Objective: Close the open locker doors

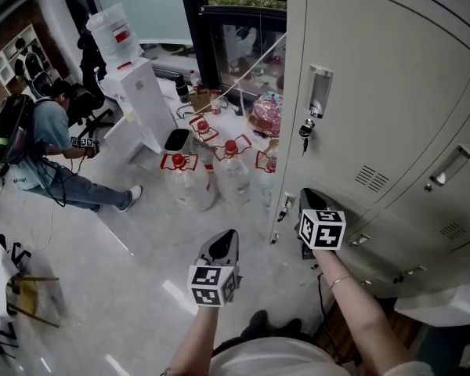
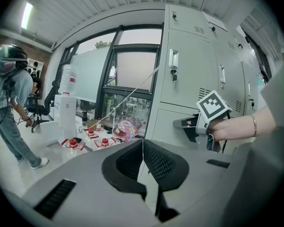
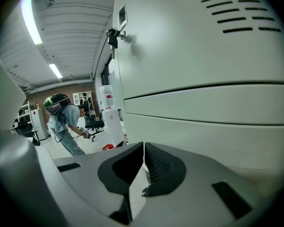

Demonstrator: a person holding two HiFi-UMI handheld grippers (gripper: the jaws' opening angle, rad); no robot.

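Observation:
A bank of grey lockers (image 1: 376,77) fills the right side of the head view. Its upper door (image 3: 189,37) has a key (image 1: 305,130) in the lock and looks flush with the frame. My right gripper (image 1: 309,200) is shut with nothing between its jaws, its tips close against the left part of the lower door (image 3: 203,122); whether they touch it I cannot tell. The left gripper view shows this right gripper (image 2: 180,123) in front of that lower door (image 2: 168,122). My left gripper (image 1: 225,241) hangs over the floor left of the lockers, shut and empty.
Several water bottles with red caps (image 1: 231,167) stand on the floor by the lockers' left end. A water dispenser (image 1: 129,84) stands further back. A person with a backpack (image 1: 39,147) stands at the far left. A chair (image 1: 23,288) is at lower left.

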